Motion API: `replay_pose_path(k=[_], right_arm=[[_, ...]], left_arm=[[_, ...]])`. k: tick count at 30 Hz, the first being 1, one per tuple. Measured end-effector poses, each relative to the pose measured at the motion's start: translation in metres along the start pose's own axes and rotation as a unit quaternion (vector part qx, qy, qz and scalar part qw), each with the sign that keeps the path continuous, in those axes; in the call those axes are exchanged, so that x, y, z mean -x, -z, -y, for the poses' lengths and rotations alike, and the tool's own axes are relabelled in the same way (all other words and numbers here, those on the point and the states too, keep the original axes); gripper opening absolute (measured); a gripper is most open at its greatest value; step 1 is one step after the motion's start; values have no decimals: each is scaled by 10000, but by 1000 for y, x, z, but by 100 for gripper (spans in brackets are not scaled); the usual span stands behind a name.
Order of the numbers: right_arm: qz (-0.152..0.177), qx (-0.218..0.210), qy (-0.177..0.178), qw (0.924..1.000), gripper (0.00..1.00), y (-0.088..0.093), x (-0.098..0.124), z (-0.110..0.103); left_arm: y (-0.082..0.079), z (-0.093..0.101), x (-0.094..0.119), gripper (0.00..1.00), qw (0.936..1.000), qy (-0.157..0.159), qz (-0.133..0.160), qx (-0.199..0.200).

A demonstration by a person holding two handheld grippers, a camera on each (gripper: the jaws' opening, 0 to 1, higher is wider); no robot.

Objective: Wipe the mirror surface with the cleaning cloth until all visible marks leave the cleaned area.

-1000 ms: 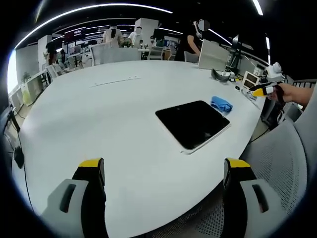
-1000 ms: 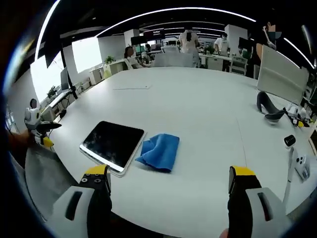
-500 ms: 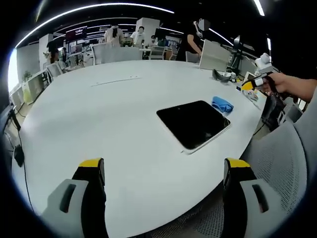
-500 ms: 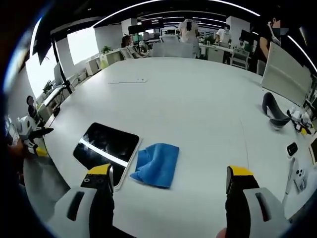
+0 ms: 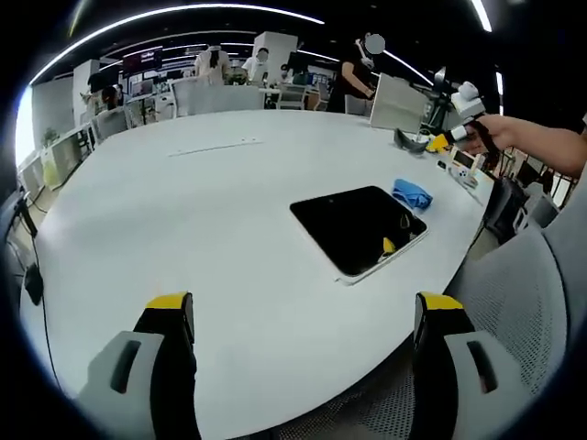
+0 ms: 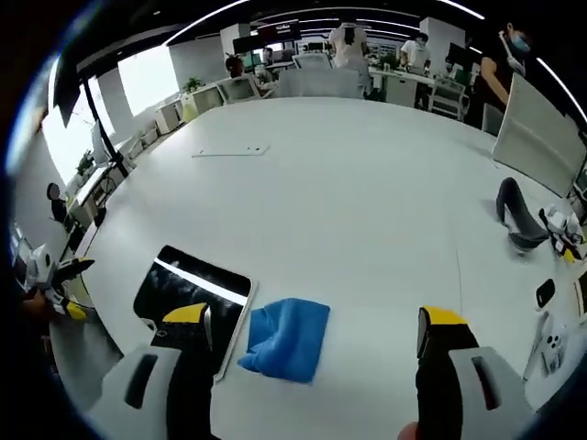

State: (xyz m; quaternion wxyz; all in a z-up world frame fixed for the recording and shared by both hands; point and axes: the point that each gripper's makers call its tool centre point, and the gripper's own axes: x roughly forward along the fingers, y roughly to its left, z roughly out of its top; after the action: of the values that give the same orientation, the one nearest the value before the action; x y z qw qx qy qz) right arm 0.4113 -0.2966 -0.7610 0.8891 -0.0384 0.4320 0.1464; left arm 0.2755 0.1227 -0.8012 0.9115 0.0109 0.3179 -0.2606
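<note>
Right gripper view | cloth nearer jaws (beside mirror) than before

- Ahead of the right gripper: cloth between the spread jaws, mirror partly behind the left one.
- Beyond these, bare white table.
- Far right: small gadgets near the edge.

An open-plan office: a big white table stands in front of rows of desks with monitors (several people stand or sit among them). Long strip lights cross a dark ceiling, and a mesh office chair sits at the table's edge.
</note>
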Motion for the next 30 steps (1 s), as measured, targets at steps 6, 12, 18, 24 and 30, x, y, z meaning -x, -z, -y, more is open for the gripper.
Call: replay_pose_path(k=[6,12,18,24,30], right_arm=[[-84,66,-6,9999,89,1,-9,-2],[-301,72,0,9995,87,11,-15,-3],[-529,-348,-157,9979,78,23,-34,-10],[-689,-179,-129,9974,63,39,-56,-16],[-827,-117,-95,9965,46,53,-68,-21]], left_arm=[[0,0,-1,99,10000,0,-5,-84],[1,2,-1,99,10000,31,-32,-58],[3,3,-1,99,9999,56,-88,-52],[4,3,-2,98,9999,68,-103,-35],[4,3,-2,98,9999,68,-120,-23]])
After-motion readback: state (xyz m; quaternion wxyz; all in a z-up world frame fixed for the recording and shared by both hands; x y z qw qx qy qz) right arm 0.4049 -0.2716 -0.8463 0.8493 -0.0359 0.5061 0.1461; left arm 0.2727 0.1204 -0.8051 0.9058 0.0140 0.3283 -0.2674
